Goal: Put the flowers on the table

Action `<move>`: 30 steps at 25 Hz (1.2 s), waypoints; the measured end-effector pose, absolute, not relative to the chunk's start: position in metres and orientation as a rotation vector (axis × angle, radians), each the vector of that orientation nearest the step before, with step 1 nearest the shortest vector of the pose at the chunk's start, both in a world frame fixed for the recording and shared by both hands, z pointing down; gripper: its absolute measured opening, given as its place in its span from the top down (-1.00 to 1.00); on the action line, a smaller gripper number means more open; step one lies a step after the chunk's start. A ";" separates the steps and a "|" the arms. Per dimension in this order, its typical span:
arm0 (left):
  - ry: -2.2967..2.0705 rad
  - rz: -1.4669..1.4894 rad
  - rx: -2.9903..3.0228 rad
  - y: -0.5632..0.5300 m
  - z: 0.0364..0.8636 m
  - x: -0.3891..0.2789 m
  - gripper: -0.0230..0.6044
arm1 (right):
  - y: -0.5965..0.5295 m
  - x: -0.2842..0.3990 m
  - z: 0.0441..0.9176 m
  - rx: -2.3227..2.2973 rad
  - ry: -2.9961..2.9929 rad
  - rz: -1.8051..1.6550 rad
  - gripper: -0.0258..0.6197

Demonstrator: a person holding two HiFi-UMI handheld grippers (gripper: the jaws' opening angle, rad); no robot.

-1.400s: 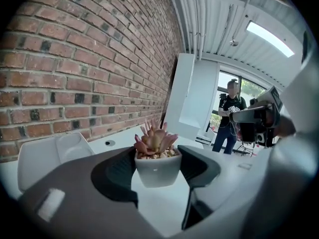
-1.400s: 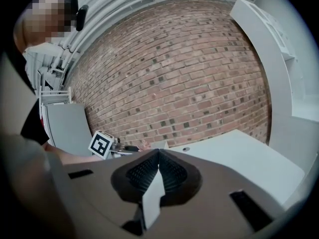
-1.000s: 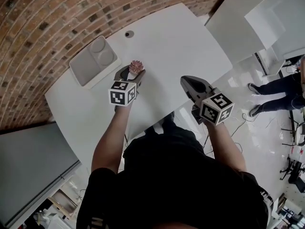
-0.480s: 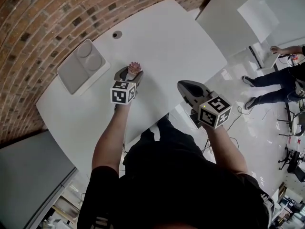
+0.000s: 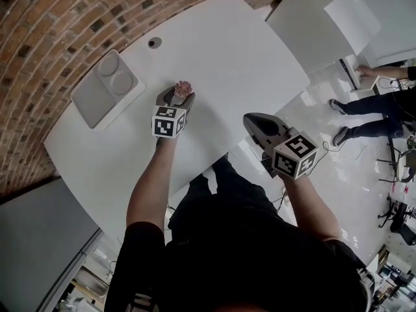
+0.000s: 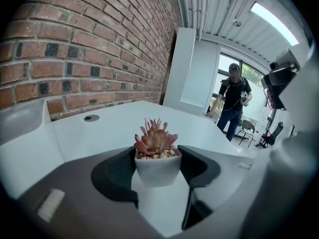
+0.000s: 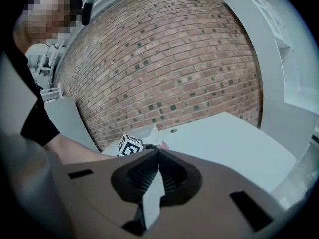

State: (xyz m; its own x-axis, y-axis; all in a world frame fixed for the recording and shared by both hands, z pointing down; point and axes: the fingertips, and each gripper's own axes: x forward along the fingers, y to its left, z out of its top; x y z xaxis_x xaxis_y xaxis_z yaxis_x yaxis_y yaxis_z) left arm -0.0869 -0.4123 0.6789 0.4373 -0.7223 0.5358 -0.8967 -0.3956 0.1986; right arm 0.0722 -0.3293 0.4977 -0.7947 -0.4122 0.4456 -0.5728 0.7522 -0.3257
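While the head view drifts a little across the last second, the left gripper (image 5: 180,98) keeps its place over the white table (image 5: 247,64), its hold unchanged. The small potted succulent (image 6: 156,158) stays with it, well inside the table edge, with the grey two-well tray (image 5: 104,90) at about 10 o'clock from it and the round cable hole (image 5: 154,42) at 11 o'clock. That steadiness suggests the carrying is done and the setting-down is in hand, though I cannot tell whether the pot's base already rests on the surface.

The left jaws stand partly apart, pressed against both sides of the white pot, which sits upright. The right gripper (image 7: 158,154) hangs at 4 o'clock from the left one, past the table edge, its jaws closed together on nothing.
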 end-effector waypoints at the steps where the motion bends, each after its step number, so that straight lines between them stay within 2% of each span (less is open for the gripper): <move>1: -1.364 0.514 2.239 -0.413 0.680 -0.086 0.08 | -0.329 0.073 0.498 0.760 -2.603 0.647 0.89; 15: -1.392 0.540 2.260 -0.402 0.692 -0.081 0.08 | -0.325 0.082 0.502 0.753 -2.586 0.661 0.88; 30: -1.285 0.590 2.301 -0.373 0.690 -0.073 0.07 | -0.318 0.059 0.488 0.731 -2.622 0.650 0.89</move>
State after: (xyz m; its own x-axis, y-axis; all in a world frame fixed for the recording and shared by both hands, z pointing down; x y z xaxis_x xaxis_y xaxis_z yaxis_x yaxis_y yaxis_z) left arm -0.0734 -0.3735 0.6895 0.4779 -0.6788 0.5575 -0.8653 -0.4732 0.1656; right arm 0.0593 -0.3176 0.4881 -0.8092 -0.3969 0.4332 -0.5533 0.7628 -0.3347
